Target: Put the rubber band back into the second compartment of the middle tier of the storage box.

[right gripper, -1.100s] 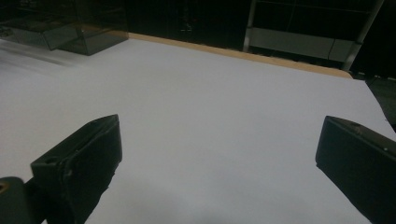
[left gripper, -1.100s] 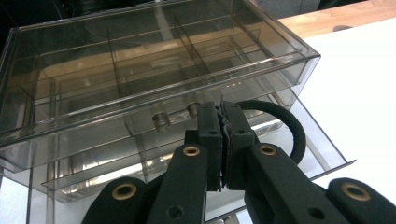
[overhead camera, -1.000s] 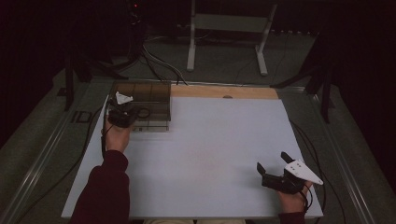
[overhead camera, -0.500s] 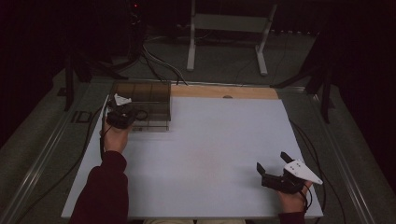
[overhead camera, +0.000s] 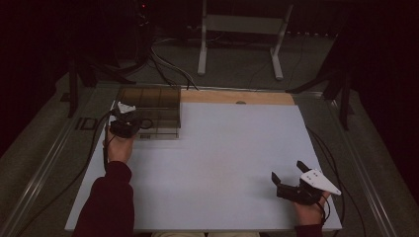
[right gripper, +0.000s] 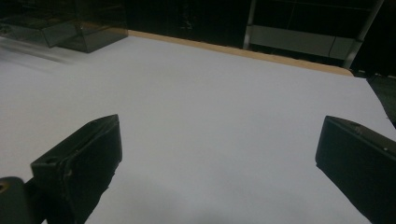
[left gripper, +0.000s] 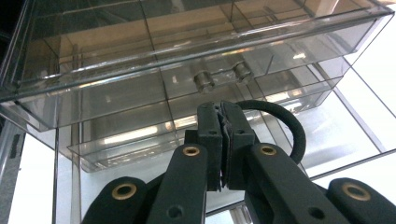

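A clear plastic drawer box (overhead camera: 157, 107) stands at the table's back left corner. My left gripper (overhead camera: 133, 118) is at its front, shut on a black elastic loop. In the left gripper view the loop (left gripper: 293, 135) curves out to the right of the closed jaws (left gripper: 221, 109), just below a drawer front with two small round knobs (left gripper: 203, 82). My right gripper (overhead camera: 287, 171) rests near the table's front right corner, open with nothing between its fingers; in its own view (right gripper: 219, 128) it looks across the bare white top toward the box (right gripper: 70, 28).
The white tabletop (overhead camera: 222, 153) has a wooden strip (overhead camera: 237, 97) along its far edge. Cables (overhead camera: 168, 69) and a metal stand (overhead camera: 237, 29) lie on the dark floor beyond. A cable trails from the left gripper off the table's left side.
The left gripper has shifted only slightly in front of the box. The right gripper has stayed in place.
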Available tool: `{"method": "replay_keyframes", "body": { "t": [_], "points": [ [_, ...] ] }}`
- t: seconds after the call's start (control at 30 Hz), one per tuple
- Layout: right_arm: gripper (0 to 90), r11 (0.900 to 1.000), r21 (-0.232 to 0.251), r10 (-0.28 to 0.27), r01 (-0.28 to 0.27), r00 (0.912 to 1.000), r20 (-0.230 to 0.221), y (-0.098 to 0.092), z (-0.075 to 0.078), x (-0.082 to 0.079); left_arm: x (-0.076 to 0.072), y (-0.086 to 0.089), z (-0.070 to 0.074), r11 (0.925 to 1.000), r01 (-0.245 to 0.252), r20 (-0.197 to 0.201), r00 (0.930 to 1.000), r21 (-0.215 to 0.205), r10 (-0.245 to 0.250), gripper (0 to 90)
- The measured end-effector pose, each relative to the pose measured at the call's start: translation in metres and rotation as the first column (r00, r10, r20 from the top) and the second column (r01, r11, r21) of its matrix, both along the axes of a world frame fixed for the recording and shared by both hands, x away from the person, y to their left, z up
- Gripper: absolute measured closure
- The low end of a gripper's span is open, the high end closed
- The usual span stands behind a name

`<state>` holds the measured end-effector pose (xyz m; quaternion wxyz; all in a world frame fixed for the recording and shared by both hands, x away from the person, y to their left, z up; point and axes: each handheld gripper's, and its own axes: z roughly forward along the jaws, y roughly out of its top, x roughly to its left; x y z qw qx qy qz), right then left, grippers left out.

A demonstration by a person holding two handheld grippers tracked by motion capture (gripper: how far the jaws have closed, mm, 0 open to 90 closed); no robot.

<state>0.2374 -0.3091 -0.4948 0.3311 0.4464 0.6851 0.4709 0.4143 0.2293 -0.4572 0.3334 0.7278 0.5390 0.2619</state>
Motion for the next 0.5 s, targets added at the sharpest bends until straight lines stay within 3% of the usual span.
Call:
{"method": "replay_keyframes", "body": {
  "t": [0.5],
  "points": [
    [0.9, 1.0, -0.002, 0.003, -0.003, 1.0, -0.002, 0.001, 0.0, 0.0, 0.002, 0.002, -0.011, 0.9996, -0.014, -0.03, 0.9995, 0.024, 0.014, 88.9]
  ]
}}
